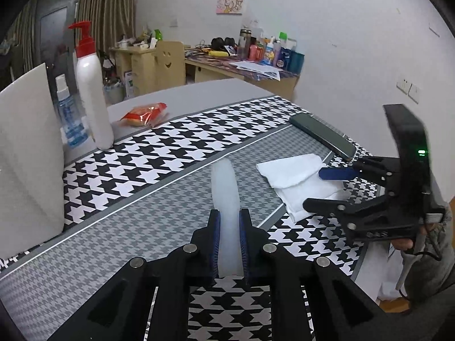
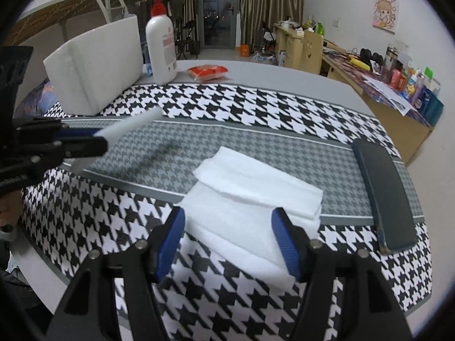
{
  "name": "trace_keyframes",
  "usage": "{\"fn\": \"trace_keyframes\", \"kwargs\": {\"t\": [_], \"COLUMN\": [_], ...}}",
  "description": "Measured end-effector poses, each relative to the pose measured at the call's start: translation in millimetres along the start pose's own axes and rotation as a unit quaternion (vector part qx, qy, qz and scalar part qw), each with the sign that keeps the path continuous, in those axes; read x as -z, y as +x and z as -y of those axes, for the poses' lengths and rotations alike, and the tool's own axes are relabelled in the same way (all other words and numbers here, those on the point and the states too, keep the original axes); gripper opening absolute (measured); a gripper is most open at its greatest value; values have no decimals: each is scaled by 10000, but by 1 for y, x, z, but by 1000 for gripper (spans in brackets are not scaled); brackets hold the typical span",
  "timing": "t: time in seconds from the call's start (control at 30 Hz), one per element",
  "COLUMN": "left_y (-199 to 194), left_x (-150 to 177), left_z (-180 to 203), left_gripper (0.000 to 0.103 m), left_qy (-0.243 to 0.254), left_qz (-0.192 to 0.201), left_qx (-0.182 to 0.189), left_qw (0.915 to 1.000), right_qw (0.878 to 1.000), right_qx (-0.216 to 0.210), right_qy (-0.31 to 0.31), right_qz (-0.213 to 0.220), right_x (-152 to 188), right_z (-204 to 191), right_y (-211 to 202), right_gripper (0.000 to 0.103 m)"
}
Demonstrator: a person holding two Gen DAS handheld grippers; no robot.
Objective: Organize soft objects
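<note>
My left gripper is shut on a thin white foam sheet, held edge-on above the houndstooth cloth; the sheet also shows in the right wrist view. A folded white cloth lies on the cloth near the front right. My right gripper is open, its fingers on either side of the white cloth's near part, just above it. In the left wrist view the right gripper hovers over the white cloth.
A large white foam block stands at the back left. A white pump bottle, a small blue-label bottle and a red snack packet stand behind. A dark phone lies at the right. The table edge is close.
</note>
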State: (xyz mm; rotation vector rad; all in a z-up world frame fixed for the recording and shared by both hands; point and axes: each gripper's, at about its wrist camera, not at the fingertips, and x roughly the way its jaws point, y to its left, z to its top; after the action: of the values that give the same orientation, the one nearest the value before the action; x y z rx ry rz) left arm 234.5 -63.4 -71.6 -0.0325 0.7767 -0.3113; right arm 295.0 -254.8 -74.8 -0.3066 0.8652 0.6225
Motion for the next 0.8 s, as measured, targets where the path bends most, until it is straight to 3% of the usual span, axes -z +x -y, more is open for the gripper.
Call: {"fn": "trace_keyframes", "kwargs": {"t": [0.33,0.37,0.53,0.67,0.8], "left_y": [-1,-2,-5,-6,-8], "left_x": [7,7,8,9,9], "left_z": [2,2,-2,-2,-1], "left_gripper": [15,15,15,15,15], "left_qy": [85,114,34,11,67], "left_qz": [75,103,214,283,373], "left_qx": [82,27,-49,-93,-205], "left_qw": [9999,9999,9998,9996,9991], "right_qw": [9998,9997,9989,9970,9933], "right_qx": [68,85,279,488,412], "right_qy": [205,232,371,578,967], "right_qz": [5,12,-3,183,478], "right_x": [2,2,-1,4,9], "right_z": [11,12,13,9,4], "right_y": [9,8,6,5,-6], "right_gripper": [64,61,11,5,5]}}
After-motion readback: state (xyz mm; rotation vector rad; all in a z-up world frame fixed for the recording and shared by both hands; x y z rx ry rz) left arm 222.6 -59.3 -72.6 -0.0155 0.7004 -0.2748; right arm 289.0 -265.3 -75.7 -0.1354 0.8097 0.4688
